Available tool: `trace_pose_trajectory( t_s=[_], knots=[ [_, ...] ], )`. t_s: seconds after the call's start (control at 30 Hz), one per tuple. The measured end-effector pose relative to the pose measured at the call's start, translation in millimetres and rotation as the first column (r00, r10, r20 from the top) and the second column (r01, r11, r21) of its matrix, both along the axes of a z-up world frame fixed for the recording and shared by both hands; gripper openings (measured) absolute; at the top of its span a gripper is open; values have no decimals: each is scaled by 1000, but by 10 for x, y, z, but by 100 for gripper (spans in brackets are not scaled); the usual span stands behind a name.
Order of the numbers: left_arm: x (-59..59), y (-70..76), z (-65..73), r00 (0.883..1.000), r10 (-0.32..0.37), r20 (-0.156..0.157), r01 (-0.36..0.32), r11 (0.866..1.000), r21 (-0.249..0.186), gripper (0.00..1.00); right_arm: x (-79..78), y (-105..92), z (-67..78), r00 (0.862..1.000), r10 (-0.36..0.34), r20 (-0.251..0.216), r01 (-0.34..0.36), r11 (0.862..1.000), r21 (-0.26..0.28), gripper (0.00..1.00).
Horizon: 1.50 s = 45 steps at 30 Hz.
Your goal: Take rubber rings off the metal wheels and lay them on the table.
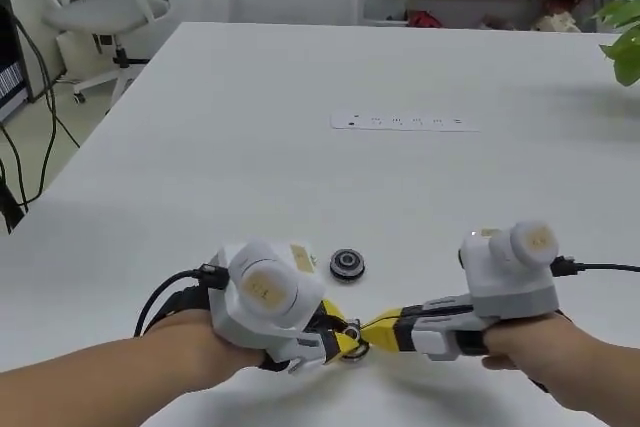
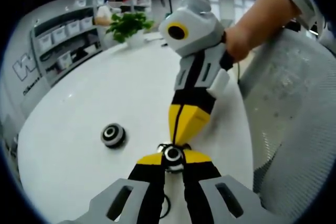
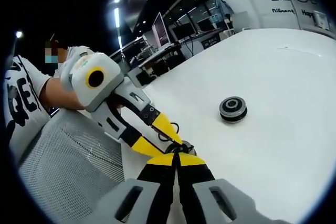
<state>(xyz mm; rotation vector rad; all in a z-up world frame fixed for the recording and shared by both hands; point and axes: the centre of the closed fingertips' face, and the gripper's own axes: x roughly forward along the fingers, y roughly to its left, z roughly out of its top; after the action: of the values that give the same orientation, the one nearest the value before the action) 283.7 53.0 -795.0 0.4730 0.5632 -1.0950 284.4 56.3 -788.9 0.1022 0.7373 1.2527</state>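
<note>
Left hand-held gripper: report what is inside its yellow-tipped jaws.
The left hand-held gripper clamps a small round metal wheel wearing a black rubber ring. The right hand-held gripper meets it from the far side, yellow tips closed. The wheel's sides are covered by the tips.

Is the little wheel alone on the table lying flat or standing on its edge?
Lying flat: the wheel rests on the table, round face up.

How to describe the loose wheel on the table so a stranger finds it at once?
On the large white table, look near its front edge, where the left hand-held gripper meets the right hand-held gripper. Just beyond them lies a small round black-and-silver metal wheel. It lies alone; the other wheel is clamped in the left one.
</note>
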Motion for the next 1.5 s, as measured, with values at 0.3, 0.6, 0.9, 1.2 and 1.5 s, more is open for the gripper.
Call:
trace_pose_trajectory(
  t_s=[0.3,0.6,0.9,1.2,1.5],
  knots=[
    [2,-2,7,1000,-2,2,2,1000,-4,12,-57,32,19,1000,27,-1,-27,1000,12,0],
    [3,-2,15,1000,-5,0,5,1000,-15,13,-21,-14,15,1000,7,-1,-7,1000,9,0],
    [7,-11,23,1000,-22,18,22,1000,-16,15,3,-35,28,1000,-2,0,2,1000,10,0],
    [-31,-27,49,999,-47,6,47,999,-23,21,18,-39,48,1000,-8,0,8,1000,14,0],
    [-53,-16,167,999,-53,9,53,997,-51,29,29,-40,70,1000,-9,1,9,1000,21,0]
  ],
)
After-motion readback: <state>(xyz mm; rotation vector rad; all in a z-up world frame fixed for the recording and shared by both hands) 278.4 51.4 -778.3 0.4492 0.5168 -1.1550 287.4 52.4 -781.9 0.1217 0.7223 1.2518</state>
